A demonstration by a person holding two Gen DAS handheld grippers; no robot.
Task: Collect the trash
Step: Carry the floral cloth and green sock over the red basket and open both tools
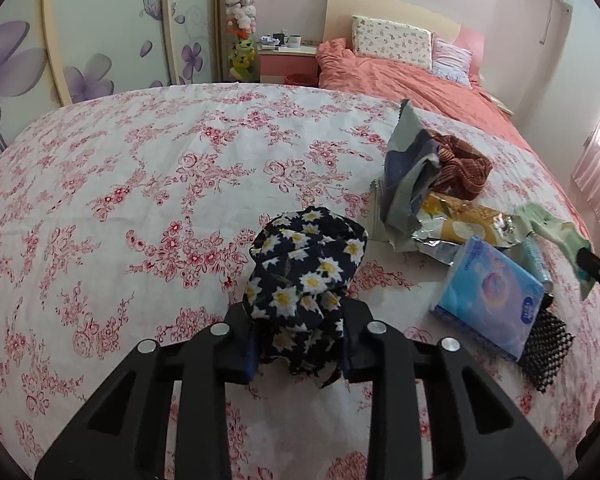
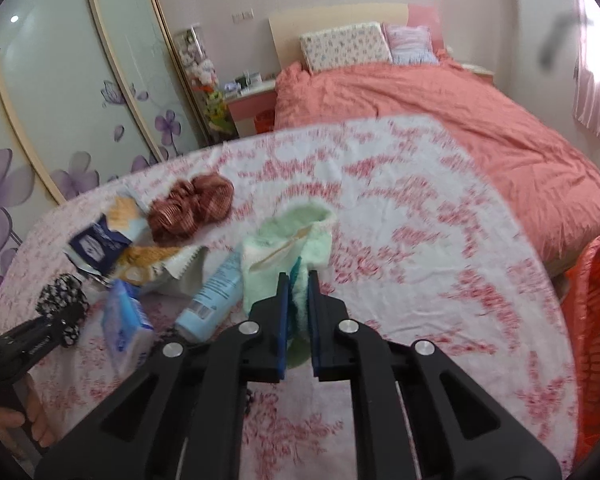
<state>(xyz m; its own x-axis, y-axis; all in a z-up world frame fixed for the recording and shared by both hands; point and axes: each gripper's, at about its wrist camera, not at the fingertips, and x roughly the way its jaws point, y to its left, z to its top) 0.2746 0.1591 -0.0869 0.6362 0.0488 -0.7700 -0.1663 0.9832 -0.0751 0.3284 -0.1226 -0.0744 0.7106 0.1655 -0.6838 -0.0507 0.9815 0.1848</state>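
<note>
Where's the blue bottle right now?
Right wrist view, left of centre: the blue bottle lies on the floral sheet between the tissue pack and the green cloth.

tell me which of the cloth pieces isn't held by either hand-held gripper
The brown striped cloth, lying loose on the bedspread; the daisy-print cloth and pale green cloth are each clamped.

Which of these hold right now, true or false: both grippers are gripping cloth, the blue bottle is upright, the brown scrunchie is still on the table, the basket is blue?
1. Both grippers grip cloth: true. The left gripper is shut on the daisy-print cloth; the right gripper is shut on the green cloth.
2. The blue bottle stands upright: false, it lies on its side.
3. The brown scrunchie lies on the table: true.
4. The basket is blue: false, orange-red.
</note>
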